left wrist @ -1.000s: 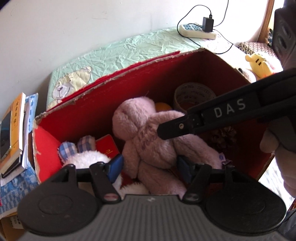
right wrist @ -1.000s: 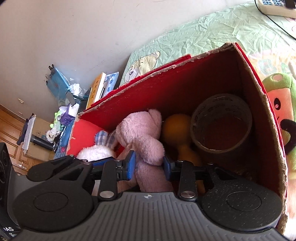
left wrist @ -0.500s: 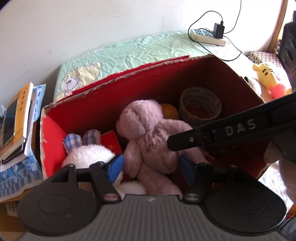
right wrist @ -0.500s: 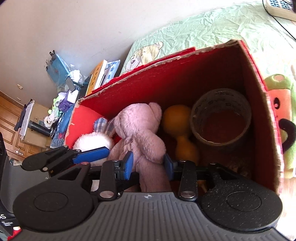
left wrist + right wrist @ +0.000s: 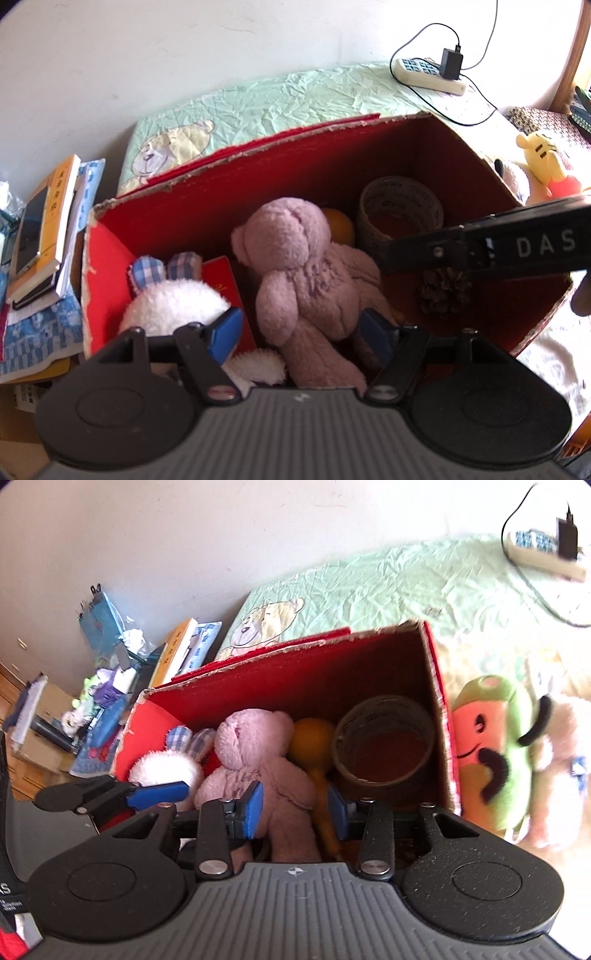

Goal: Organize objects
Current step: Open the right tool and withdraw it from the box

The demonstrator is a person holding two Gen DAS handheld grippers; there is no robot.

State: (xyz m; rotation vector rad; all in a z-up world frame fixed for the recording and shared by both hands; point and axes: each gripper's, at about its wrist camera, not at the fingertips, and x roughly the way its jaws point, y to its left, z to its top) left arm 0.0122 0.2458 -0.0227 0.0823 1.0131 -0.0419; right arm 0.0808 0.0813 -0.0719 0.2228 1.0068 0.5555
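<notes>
A red cardboard box (image 5: 258, 177) (image 5: 332, 664) holds a pink plush bear (image 5: 306, 269) (image 5: 258, 760), a white bunny with checked ears (image 5: 173, 299) (image 5: 166, 768), an orange toy (image 5: 314, 734), a tape roll (image 5: 400, 210) (image 5: 384, 746) and a pine cone (image 5: 443, 291). My left gripper (image 5: 299, 332) is open above the bear's legs, not touching. My right gripper (image 5: 293, 808) is open and empty above the bear's lower body; its finger crosses the left wrist view (image 5: 480, 247).
A green-and-orange plush (image 5: 491, 753) and a pale plush (image 5: 561, 760) lie right of the box. A yellow plush (image 5: 546, 166) lies farther right. A power strip (image 5: 428, 74) sits on the green sheet. Books (image 5: 44, 225) are stacked left.
Both grippers have drawn back and up from the box. The right gripper has opened wider and no longer hugs the pink bear, which stays in the box.
</notes>
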